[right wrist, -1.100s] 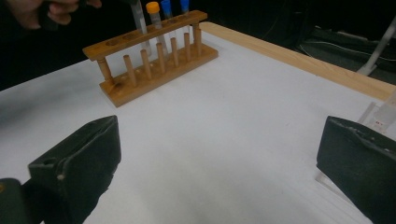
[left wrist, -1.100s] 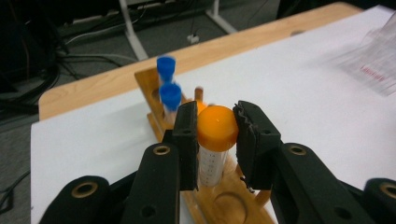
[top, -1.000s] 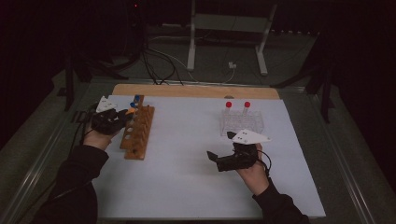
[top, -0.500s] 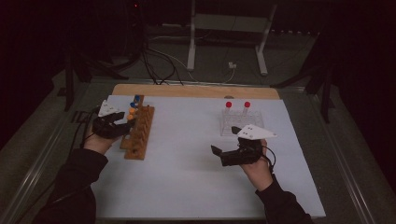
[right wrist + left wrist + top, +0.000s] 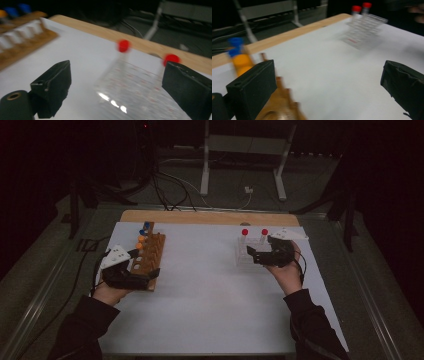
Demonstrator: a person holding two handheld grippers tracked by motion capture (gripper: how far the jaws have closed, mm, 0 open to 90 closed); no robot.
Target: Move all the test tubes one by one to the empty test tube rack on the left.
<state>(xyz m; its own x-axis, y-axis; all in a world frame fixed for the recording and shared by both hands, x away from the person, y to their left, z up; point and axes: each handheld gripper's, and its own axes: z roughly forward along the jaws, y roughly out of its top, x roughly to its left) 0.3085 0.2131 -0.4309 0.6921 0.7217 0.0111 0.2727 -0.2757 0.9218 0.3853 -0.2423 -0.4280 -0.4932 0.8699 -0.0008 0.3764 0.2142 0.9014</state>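
A wooden tube rack lies at the left of the white mat and holds blue- and orange-capped tubes at its far end. My left gripper is at the rack's near end. Its jaws have just been opening and now stand wide, with nothing pressed between them. A clear rack with two red-capped tubes stands at the right. My right gripper is against its right side. Its jaws have just closed a little, and the clear rack lies between them untouched.
The white mat covers a table with a wooden strip along the far edge. Metal stand legs and cables are on the dark floor beyond. A wide stretch of mat separates the two racks.
The left hand slid toward the near end of the wooden rack and its jaws opened. The right hand moved away from the person and to the right, up to the clear rack.
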